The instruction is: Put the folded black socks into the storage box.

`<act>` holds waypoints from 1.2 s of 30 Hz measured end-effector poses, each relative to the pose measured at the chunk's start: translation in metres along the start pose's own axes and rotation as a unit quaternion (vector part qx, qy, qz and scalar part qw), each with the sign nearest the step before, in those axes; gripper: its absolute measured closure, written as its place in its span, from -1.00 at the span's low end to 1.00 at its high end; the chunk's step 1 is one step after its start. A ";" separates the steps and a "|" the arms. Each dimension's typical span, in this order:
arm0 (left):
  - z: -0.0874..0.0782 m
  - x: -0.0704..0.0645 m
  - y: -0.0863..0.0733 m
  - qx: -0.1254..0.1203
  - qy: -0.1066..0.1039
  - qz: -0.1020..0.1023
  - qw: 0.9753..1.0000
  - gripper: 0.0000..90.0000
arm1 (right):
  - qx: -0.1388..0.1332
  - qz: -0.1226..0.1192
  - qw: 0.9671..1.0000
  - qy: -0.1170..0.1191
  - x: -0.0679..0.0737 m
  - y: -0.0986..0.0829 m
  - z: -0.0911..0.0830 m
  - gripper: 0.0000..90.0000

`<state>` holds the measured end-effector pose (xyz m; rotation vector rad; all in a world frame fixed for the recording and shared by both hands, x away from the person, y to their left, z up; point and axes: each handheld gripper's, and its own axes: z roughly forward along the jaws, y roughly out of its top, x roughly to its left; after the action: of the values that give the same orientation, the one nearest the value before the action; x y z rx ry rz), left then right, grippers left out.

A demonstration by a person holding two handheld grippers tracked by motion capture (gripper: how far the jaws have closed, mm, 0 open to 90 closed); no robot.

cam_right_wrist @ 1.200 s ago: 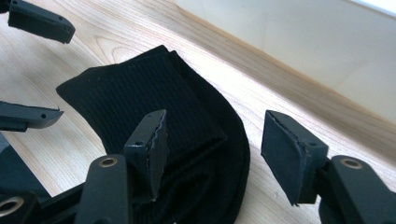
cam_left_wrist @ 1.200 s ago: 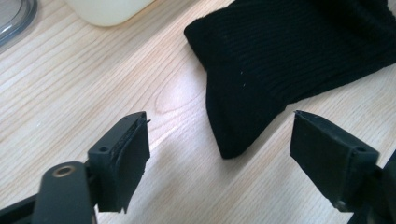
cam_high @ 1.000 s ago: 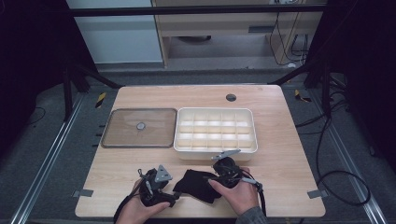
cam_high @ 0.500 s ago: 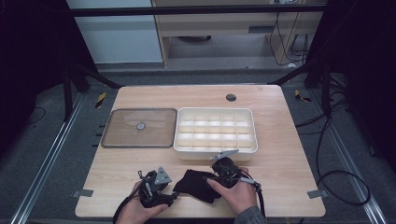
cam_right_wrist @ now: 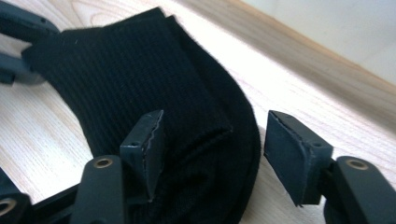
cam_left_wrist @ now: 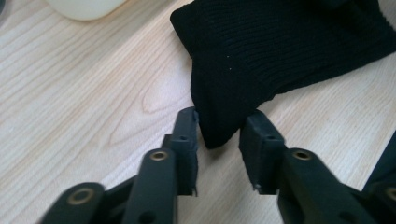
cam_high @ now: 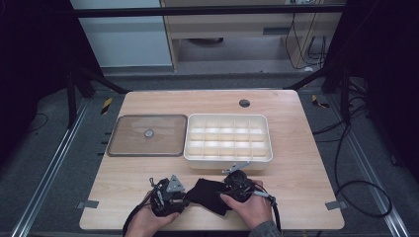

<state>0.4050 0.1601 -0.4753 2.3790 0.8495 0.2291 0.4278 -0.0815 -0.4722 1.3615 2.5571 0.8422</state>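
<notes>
black sock (cam_high: 210,194): ribbed knit, folded, lying at table's (cam_high: 306,168) near edge just in front of white divided tray (cam_high: 227,136) | left gripper (cam_left_wrist: 218,130): jaws apart, sock tip between them | right gripper (cam_right_wrist: 212,147): jaws apart, straddling the cuff | high view: clear lid (cam_high: 147,135) left of tray

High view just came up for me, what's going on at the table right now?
A person works a black knitted sock at the table's near edge with two hand-held tongs. The left tongs straddle one end of it, jaws apart, not clamped. The right tongs are open over the other end, one jaw resting on the fabric. Behind sit a white compartmented plastic tray and a flat clear lid, both untouched.
</notes>
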 end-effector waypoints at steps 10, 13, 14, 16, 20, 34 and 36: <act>0.001 0.003 0.003 0.001 -0.005 -0.001 1.000 0.94 | 0.006 -0.012 1.000 -0.007 0.005 -0.007 -0.001 -0.11; 0.001 0.004 0.003 -0.003 -0.002 -0.002 1.000 0.96 | 0.009 -0.021 1.000 -0.004 0.004 -0.009 -0.003 -0.13; 0.000 0.004 0.003 -0.002 -0.004 -0.001 1.000 0.96 | 0.011 -0.018 1.000 -0.003 0.005 -0.010 -0.005 -0.14; 0.000 0.004 0.003 -0.002 -0.005 -0.001 1.000 0.96 | 0.011 -0.022 1.000 -0.003 0.004 -0.012 -0.007 -0.14; -0.003 0.003 0.002 -0.005 -0.002 -0.001 1.000 0.97 | 0.016 -0.022 1.000 0.004 0.004 -0.014 -0.006 -0.06; -0.007 0.009 0.000 -0.008 -0.005 -0.007 1.000 0.97 | 0.013 -0.046 0.998 0.039 0.008 -0.014 -0.006 0.59; -0.010 0.009 0.001 -0.010 -0.004 -0.008 1.000 0.97 | 0.012 -0.048 0.998 0.036 0.010 -0.014 -0.006 0.60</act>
<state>0.4091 0.1699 -0.4675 2.3518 0.8578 0.2205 0.4097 -0.0820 -0.4733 1.2246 2.6711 0.8630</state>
